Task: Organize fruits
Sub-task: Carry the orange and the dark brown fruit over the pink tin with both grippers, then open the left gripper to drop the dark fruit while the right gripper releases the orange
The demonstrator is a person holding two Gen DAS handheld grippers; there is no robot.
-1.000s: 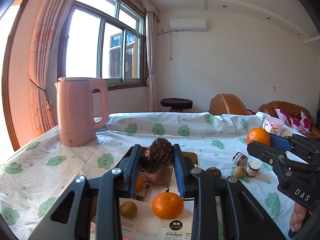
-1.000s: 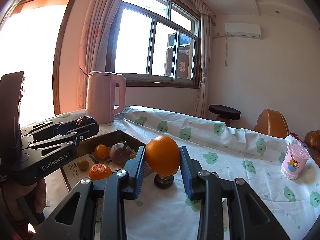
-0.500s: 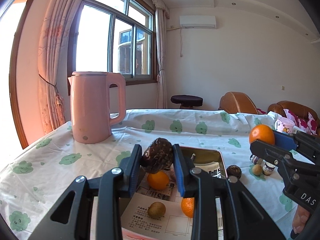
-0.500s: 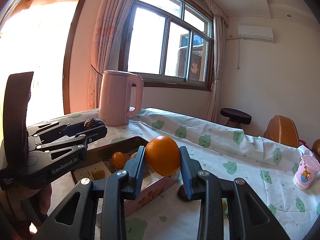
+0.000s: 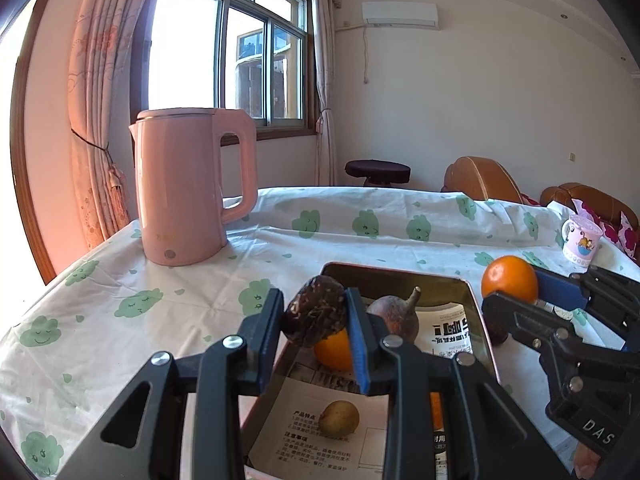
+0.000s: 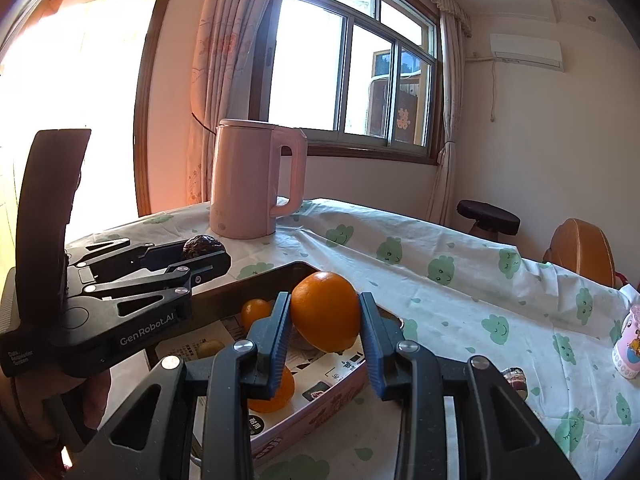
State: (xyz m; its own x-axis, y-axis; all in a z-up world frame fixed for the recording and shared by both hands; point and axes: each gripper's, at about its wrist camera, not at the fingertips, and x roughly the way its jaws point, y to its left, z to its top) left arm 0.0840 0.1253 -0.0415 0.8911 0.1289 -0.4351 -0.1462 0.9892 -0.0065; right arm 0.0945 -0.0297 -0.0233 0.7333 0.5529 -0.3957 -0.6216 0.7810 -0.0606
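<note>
My right tongs (image 6: pixel 325 330) clamp an orange (image 6: pixel 325 311) over the tray (image 6: pixel 320 408); left tongs (image 6: pixel 208 254) grip a dark wrinkled fruit (image 6: pixel 203 246).

A home living room. Upper left of the frame shows a curtained window (image 5: pixel 256 60), with an air conditioner (image 5: pixel 399 16) on the wall at top right. Brown leather sofas (image 5: pixel 484 180) sit at right behind a table (image 5: pixel 360 220) draped in cloud-print cloth, a pink kettle (image 5: pixel 188 184) on it.

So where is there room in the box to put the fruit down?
The paper at the box's near end, around the small kiwi, looks bare. The far end is crowded: a brownish fruit and an orange sit together. The tablecloth before the kettle is free too.
</note>
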